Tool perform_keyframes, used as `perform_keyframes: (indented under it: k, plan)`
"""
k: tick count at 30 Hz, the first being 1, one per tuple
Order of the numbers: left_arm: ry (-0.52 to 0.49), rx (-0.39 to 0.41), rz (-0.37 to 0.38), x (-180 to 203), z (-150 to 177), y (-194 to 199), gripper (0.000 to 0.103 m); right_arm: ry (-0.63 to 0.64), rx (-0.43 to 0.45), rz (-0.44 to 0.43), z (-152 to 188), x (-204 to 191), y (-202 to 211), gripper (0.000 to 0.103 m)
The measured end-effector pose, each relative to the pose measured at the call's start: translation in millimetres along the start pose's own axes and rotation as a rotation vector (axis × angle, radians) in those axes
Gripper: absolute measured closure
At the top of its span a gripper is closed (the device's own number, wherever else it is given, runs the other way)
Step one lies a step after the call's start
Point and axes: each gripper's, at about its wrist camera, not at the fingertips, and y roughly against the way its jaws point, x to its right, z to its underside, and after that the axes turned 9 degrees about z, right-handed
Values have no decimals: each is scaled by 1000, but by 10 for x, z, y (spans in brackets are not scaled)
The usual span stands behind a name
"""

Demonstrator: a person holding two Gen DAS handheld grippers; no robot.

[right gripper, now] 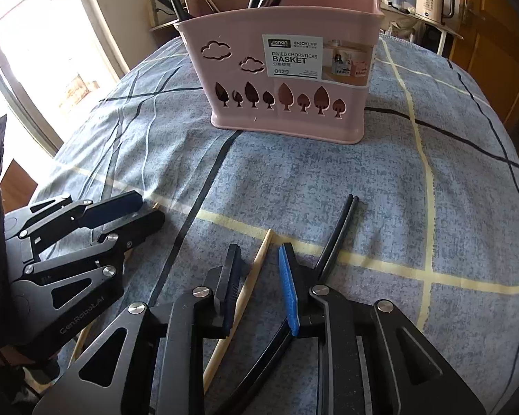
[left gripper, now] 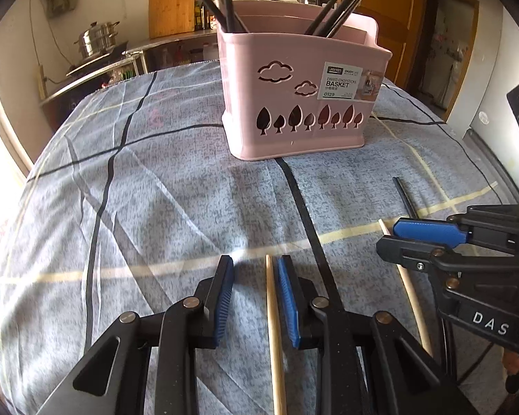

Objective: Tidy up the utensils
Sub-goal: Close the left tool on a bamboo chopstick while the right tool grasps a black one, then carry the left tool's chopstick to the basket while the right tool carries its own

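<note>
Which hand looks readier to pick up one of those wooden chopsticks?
Probably the left tool: a wooden chopstick already lies between its open fingers, beside the right pad. The right tool also straddles one, though at a slant.

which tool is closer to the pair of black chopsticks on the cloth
Right. The right tool sits beside the black chopsticks, which pass under its right finger; the left tool straddles a wooden chopstick farther left.

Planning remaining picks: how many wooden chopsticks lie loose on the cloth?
2. The first wooden chopstick lies between the open left tongs, the second wooden chopstick between the open right tongs. The tongs may hide others.
</note>
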Motion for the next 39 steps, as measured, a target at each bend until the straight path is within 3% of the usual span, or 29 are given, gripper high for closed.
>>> perform_keyframes:
  k: [5, 13, 17, 23, 39]
  plan:
    - [5, -9, -5, -43, -31, -13, 87, 12, -2, 20, -49, -23, -50, 93]
    - [0, -45, 5, -100, -34, 5, 99, 11, -5, 5, -72, -43, -56, 96]
    - [34, -51, 38, -180, -76, 54, 100, -13, -2, -35, -109, -7, -6, 97]
    - [67, 22, 69, -256, -254, 363, 100, -49, 77, -65, -222, 62, 293, 98]
    - [33, 283, 104, -203, -1026, 1298, 100, -117, 396, -58, -655, 261, 1297, 98]
